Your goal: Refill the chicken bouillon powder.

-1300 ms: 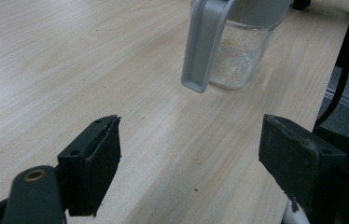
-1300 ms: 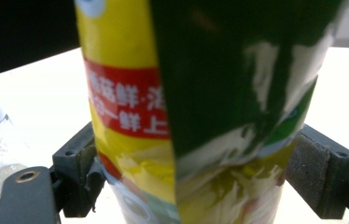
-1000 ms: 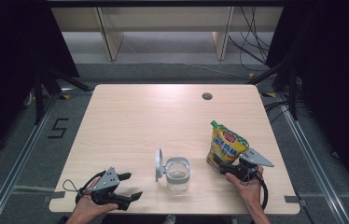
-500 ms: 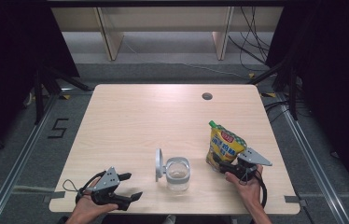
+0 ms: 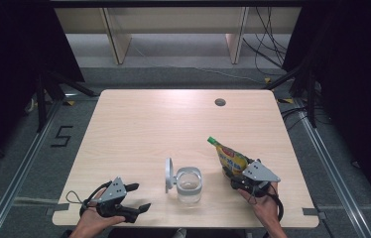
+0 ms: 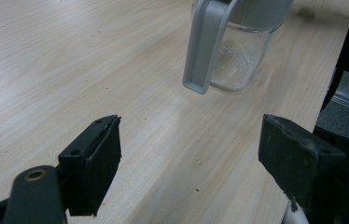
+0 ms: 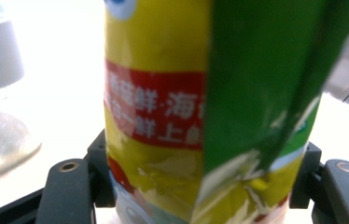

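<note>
Since a second ago my right tongs (image 5: 239, 179) have been closing on the yellow pouch (image 5: 229, 157), tipping it toward the glass jar (image 5: 189, 184). Left tongs (image 5: 136, 197) spread, idle beside the jar. I'd pinch firmly and aim the spout over the jar mouth.
</note>
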Demonstrator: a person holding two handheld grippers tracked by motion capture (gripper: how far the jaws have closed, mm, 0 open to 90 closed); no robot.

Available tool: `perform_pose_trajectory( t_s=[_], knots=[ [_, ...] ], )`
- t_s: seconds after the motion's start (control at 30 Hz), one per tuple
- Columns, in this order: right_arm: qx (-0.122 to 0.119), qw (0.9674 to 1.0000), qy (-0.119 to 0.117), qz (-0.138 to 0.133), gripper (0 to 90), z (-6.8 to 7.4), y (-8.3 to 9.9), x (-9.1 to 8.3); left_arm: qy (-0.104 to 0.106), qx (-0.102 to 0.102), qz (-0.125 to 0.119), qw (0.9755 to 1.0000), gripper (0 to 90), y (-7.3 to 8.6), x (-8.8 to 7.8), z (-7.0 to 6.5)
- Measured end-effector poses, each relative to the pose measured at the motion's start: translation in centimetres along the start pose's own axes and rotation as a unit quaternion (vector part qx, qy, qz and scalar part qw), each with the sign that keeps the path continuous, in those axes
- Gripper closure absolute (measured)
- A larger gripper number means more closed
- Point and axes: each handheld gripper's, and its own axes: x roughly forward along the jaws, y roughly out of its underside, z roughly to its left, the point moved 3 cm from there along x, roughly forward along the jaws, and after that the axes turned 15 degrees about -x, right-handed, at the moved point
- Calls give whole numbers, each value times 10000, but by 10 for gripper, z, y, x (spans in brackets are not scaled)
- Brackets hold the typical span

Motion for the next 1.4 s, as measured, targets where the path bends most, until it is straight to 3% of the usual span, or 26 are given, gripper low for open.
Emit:
perform_pose_trajectory(
  t_s=[0.07,0.33,0.37,0.4,0.47,0.5,0.53,0.57,0.6,0.63,0.67,0.7,0.77,0.87,0.97,1.13,1.17,1.2,1.3,1.4],
  knots=[
    [-94,9999,-42,47,341,4,-4,-2,6,112,-5,9999,207,-1,-1,1],
    [-383,9992,19,76,354,8,-12,-8,4,104,-2,9999,207,-1,-1,1],
    [-534,9986,33,46,384,7,-14,-11,5,107,3,9999,207,-1,-1,2],
    [-534,9986,33,46,384,7,-14,-11,-13,-12,10,10000,207,0,-1,1],
    [-671,9977,80,44,388,7,-16,-13,-69,35,-4,10000,207,-1,-1,2],
    [-633,9980,60,61,390,9,-17,-15,-50,8,4,10000,207,0,-1,1],
    [-743,9972,39,84,392,9,-17,-15,-77,49,30,10000,207,-1,-1,2],
    [-780,9969,57,69,395,9,-17,-15,-51,227,39,9997,207,-2,-1,4],
    [-814,9966,34,125,397,11,-17,-17,-42,2,1,10000,207,0,0,1],
    [-814,9966,34,125,397,11,-17,-17,17,-54,-48,10000,207,0,0,0],
    [-851,9963,-5,99,398,11,-18,-17,-38,202,43,9998,207,-2,-1,4],
    [-882,9961,41,86,399,10,-18,-18,-96,-34,112,9999,207,1,-2,2],
    [-895,9959,65,101,400,11,-19,-20,-11,113,-22,9999,207,-1,-1,3],
    [-1016,9948,82,78,402,11,-20,-24,-3,52,-65,10000,207,-1,0,2],
    [-1295,9914,177,66,407,15,-23,-31,5,59,-56,10000,207,-1,0,2],
    [-1468,9889,224,16,409,18,-26,-40,-17,92,-21,10000,207,-1,-1,3],
    [-1593,9870,233,12,409,19,-27,-42,-18,-45,-16,10000,207,0,0,2],
    [-1672,9856,263,50,410,22,-28,-46,-20,-45,-22,10000,207,0,0,2],
    [-1752,9842,264,59,410,24,-29,-49,-43,129,-3,9999,207,-1,0,4],
    [-2097,9772,303,117,411,26,-30,-52,-52,119,12,9999,207,-1,0,4]
  ],
)
